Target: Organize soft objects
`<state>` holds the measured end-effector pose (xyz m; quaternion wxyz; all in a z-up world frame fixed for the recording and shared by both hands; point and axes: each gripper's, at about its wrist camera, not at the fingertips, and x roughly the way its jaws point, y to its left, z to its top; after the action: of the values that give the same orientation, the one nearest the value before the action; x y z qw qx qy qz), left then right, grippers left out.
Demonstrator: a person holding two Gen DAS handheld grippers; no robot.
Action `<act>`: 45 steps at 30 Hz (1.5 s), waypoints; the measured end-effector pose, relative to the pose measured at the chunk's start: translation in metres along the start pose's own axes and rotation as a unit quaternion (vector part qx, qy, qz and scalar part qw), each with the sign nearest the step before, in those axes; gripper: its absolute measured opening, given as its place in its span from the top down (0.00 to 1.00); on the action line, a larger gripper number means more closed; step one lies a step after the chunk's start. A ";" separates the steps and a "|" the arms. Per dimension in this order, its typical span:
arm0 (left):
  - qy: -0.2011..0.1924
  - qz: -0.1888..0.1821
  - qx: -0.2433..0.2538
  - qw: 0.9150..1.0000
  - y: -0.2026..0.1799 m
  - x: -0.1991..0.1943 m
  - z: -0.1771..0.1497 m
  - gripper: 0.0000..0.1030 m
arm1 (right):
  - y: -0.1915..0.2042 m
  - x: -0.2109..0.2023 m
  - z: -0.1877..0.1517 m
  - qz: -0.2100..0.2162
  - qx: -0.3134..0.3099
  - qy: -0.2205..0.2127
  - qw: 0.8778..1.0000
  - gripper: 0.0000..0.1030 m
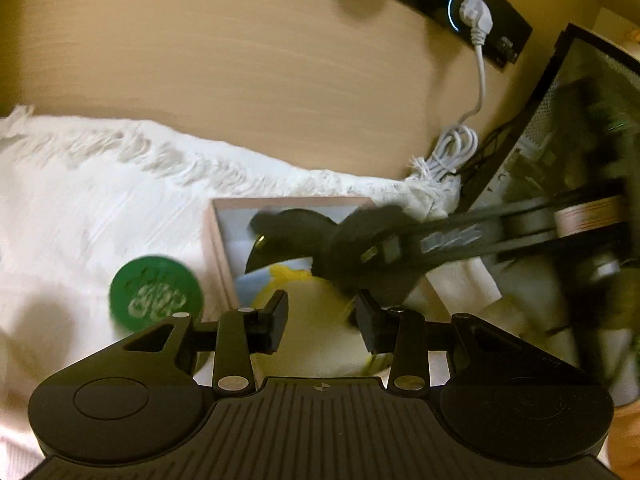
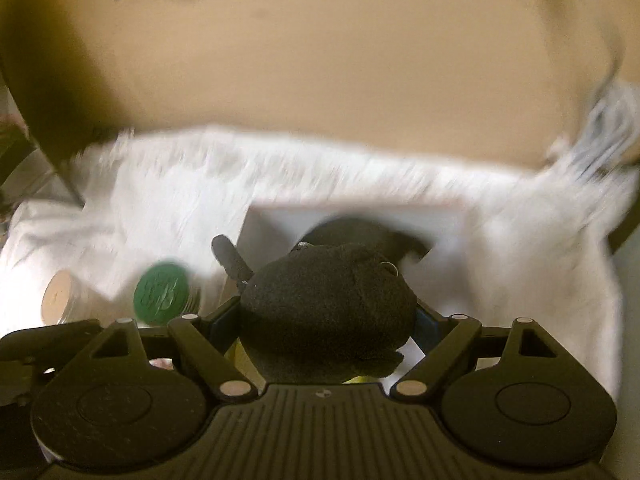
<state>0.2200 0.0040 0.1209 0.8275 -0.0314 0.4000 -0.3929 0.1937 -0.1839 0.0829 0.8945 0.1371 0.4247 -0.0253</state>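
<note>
So the right gripper (image 2: pixel 326 320) is clamped on the black plush (image 2: pixel 328 312) over the pink-rimmed box (image 2: pixel 360 205), green lid (image 2: pixel 161 293) at 9 o'clock. Left gripper (image 1: pixel 322 322) fingers are apart over a yellow toy (image 1: pixel 316 320), with open white cloth (image 1: pixel 100 208) toward 10.

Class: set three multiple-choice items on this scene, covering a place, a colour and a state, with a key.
1. The green disc lies
A. on the white cloth, beside the box
B. inside the box
C. on bare wood

2. The plush toy in the right gripper is
A. red
B. black
C. blue

3. The white plug is
A. loose on the cloth
B. held by a gripper
C. seated in the power strip

Key: A, cloth shows all round the disc; B, dark fur fills the fingers; C, it sits in a lit socket.
</note>
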 end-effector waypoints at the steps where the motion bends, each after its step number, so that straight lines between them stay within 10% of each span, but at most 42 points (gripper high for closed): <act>1: 0.002 -0.003 -0.002 1.000 0.001 -0.005 -0.004 0.61 | 0.002 0.010 -0.003 0.015 0.003 0.017 1.000 0.17; 19: 0.005 0.087 -0.031 0.996 0.028 -0.075 -0.080 0.61 | 0.019 0.058 -0.030 -0.028 -0.058 0.036 0.997 0.12; 32: -0.061 0.189 -0.083 0.977 0.070 -0.118 -0.101 0.61 | 0.015 -0.038 -0.037 -0.014 -0.058 -0.131 0.990 0.12; 45: -0.037 0.226 -0.126 0.965 0.099 -0.114 -0.137 0.61 | 0.070 -0.035 -0.118 0.022 -0.128 -0.168 0.977 0.12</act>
<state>0.1460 0.1852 0.0641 0.8982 -0.0587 0.4122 -0.1410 0.0942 -0.0872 0.0542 0.9636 0.0248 0.2648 0.0263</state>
